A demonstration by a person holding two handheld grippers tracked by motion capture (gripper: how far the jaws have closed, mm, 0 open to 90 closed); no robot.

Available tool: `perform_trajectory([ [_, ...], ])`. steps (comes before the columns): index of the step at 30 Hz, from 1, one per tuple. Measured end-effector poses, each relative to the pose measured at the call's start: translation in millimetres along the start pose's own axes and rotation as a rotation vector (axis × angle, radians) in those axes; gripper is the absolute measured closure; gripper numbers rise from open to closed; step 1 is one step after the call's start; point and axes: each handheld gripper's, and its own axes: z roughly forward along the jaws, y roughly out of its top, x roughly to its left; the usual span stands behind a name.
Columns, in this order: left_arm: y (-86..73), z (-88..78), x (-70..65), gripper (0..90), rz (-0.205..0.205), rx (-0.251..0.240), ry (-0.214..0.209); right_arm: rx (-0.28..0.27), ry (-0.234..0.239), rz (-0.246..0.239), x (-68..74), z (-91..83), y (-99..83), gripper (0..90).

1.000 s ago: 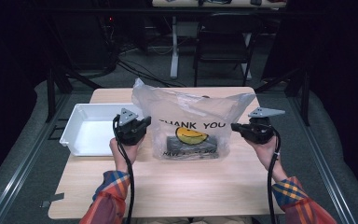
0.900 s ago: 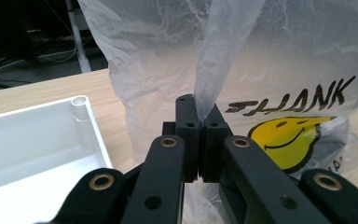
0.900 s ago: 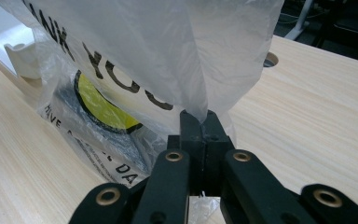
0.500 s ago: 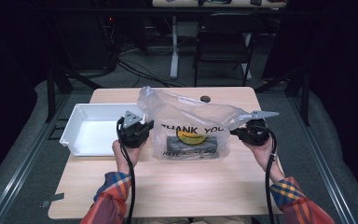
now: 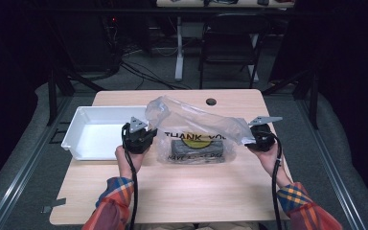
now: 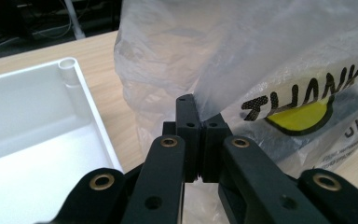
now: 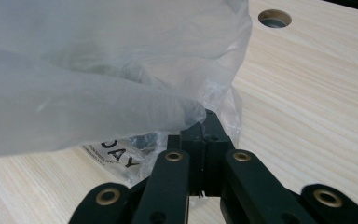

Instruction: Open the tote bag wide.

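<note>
Both grippers, left gripper and right gripper, pinch the plastic bag in closed fingers.

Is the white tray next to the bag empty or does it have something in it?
Empty. The white tray shows only bare floor in the high view and the left gripper view.

Both forearms, in plaid sleeves, come in from the near edge and reach forward, well apart. The left gripper has its jaws pressed fully together. The right gripper is closed the same way and sits, it seems, slightly lower.
</note>
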Motion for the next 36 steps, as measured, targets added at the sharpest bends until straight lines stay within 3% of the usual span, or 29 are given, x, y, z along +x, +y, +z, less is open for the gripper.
perform_trajectory([
  [36, -10.8, 10.5, -1.8, 89.7, 0.010, 0.131, 0.031, 0.112, -0.050, -0.017, -8.6, 19.3, -20.0, 90.0],
])
